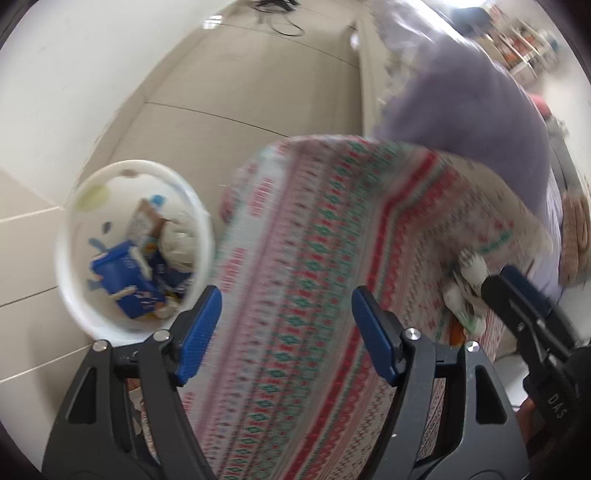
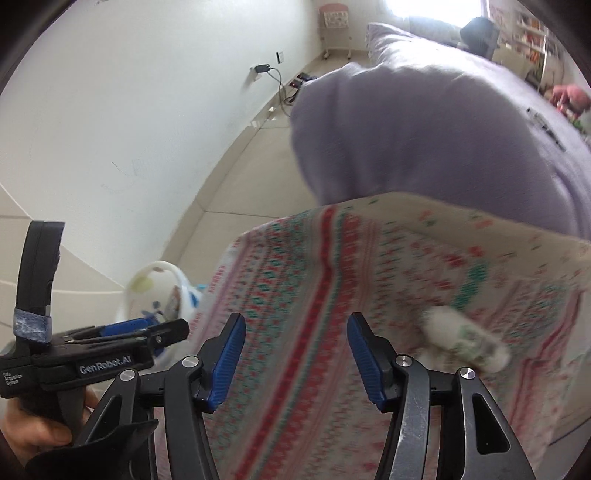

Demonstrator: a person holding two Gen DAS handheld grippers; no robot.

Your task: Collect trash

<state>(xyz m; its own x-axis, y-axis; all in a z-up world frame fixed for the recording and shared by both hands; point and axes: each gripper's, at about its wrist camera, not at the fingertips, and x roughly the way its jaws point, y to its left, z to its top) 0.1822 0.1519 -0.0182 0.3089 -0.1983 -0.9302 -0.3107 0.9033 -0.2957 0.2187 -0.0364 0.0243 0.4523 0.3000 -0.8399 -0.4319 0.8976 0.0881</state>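
A white round bin (image 1: 92, 295) stands on the floor left of a table covered by a patterned cloth (image 1: 314, 258). It holds a blue carton (image 1: 122, 277) and other trash; it also shows in the right wrist view (image 2: 147, 280). A small white bottle (image 2: 465, 339) lies on the cloth, right of my right gripper (image 2: 295, 354), which is open and empty above the cloth. In the left wrist view white bottles (image 1: 465, 291) lie at the cloth's right, with the right gripper by them. My left gripper (image 1: 286, 328) is open and empty over the cloth's edge, beside the bin.
A lavender bedspread (image 2: 424, 129) hangs over a bed right behind the table. A white wall (image 2: 129, 110) and beige tiled floor (image 1: 240, 85) lie to the left, with cables (image 2: 277, 81) at the wall's base. Shelves (image 2: 532, 33) stand far right.
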